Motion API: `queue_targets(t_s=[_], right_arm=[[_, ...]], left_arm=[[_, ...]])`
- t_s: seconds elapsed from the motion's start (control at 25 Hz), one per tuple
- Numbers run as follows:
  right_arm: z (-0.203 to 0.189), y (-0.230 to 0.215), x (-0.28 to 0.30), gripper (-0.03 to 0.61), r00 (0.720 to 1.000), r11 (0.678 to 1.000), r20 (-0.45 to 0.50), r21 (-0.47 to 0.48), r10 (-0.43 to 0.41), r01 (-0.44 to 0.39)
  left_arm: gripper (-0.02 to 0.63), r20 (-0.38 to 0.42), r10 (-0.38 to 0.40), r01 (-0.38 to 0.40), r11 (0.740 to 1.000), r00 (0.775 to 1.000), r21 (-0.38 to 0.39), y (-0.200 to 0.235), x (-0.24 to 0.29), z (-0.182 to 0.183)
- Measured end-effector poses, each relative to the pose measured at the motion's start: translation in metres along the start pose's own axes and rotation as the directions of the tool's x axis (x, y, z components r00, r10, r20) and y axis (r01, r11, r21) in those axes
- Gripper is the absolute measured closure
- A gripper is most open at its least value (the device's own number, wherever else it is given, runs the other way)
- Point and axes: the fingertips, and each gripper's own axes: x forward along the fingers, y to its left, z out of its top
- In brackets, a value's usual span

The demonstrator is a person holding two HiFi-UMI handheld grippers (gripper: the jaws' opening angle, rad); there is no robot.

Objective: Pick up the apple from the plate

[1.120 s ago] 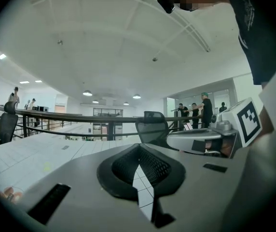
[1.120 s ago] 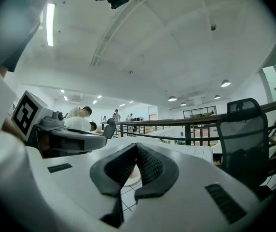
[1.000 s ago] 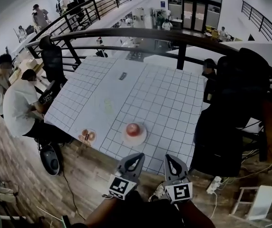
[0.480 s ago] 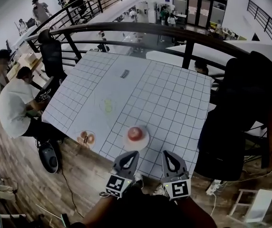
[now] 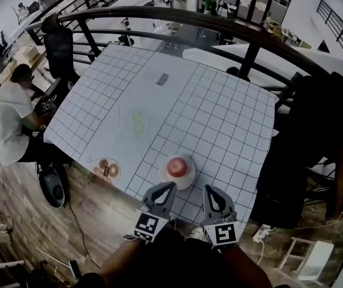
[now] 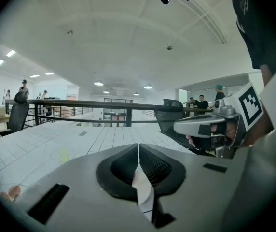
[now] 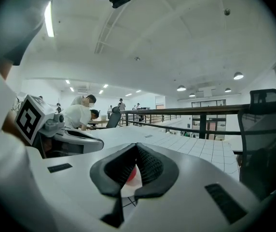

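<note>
Apple (image 5: 175,166) on its plate (image 5: 187,179), just ahead of left tongs (image 5: 171,186) and right tongs (image 5: 207,188), both closed tight, empty.

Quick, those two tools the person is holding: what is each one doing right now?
Left tool: closed, holding nothing.
Right tool: closed, empty; the round red apple sits on its white round plate.

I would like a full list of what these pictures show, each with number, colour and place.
table: one, white with dark grid, centre
plate: one, white, table's near edge
apple: one, red, on the plate
dish: one, pale, brownish pieces on it, table's near-left corner
railing: one, dark, behind the table
chairs: two, black, far left and right
people: two seated, light tops, left of the table
left gripper: one, grey, shut, near the plate
right gripper: one, grey, shut, beside the left one
</note>
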Motion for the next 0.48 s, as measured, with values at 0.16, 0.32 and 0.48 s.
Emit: queue_targets(t_s=[0.16, 0.32, 0.48], right_arm=[[-0.013, 0.003, 0.010, 0.555, 0.999, 1.000, -0.054, 0.004, 0.002, -0.001], [-0.016, -0.003, 0.021, 0.555, 0.998, 1.000, -0.064, -0.002, 0.001, -0.001], [-0.024, -0.006, 0.026, 0.555, 0.996, 1.000, -0.092, -0.001, -0.010, 0.010]], left_arm=[[0.591, -0.038, 0.010, -0.010, 1.000, 0.999, -0.003, 0.016, 0.008, -0.017], [0.510, -0.074, 0.001, 0.000, 1.000, 0.997, 0.014, 0.027, 0.025, -0.033], [0.402, -0.113, -0.014, 0.015, 1.000, 0.994, 0.015, 0.031, 0.036, -0.051]])
